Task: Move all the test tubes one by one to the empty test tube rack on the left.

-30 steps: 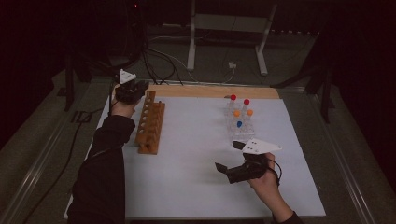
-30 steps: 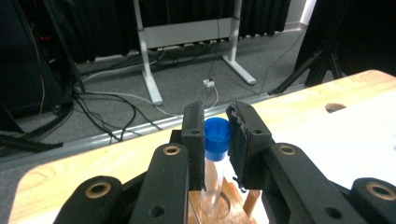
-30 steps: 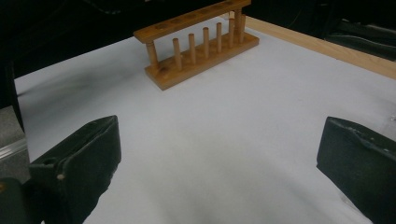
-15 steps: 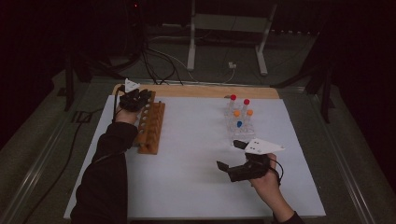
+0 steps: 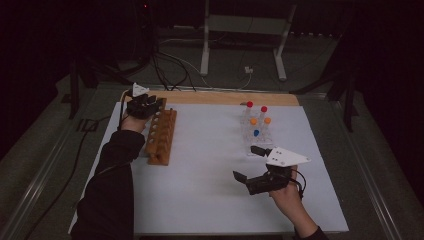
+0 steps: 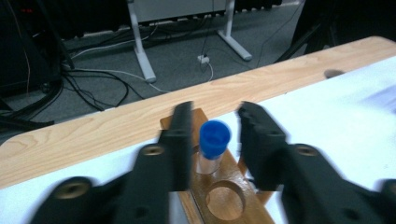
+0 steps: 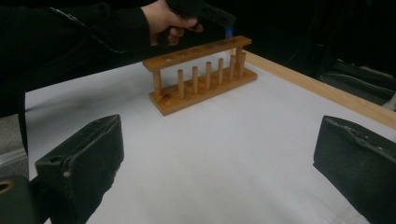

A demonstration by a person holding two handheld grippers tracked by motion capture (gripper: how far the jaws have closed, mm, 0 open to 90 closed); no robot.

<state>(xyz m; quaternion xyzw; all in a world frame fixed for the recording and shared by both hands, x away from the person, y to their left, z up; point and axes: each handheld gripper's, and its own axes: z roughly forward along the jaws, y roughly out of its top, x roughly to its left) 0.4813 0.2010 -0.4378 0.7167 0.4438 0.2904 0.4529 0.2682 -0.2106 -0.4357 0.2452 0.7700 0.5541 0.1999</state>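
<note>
— What's changed since a second ago?
— The left gripper has just been opening its jaws; the blue-capped tube stands between them, untouched, in the end hole of the rack.
— And the right gripper?
— Wide open, empty, over the white mat, well apart from the rack.
</note>
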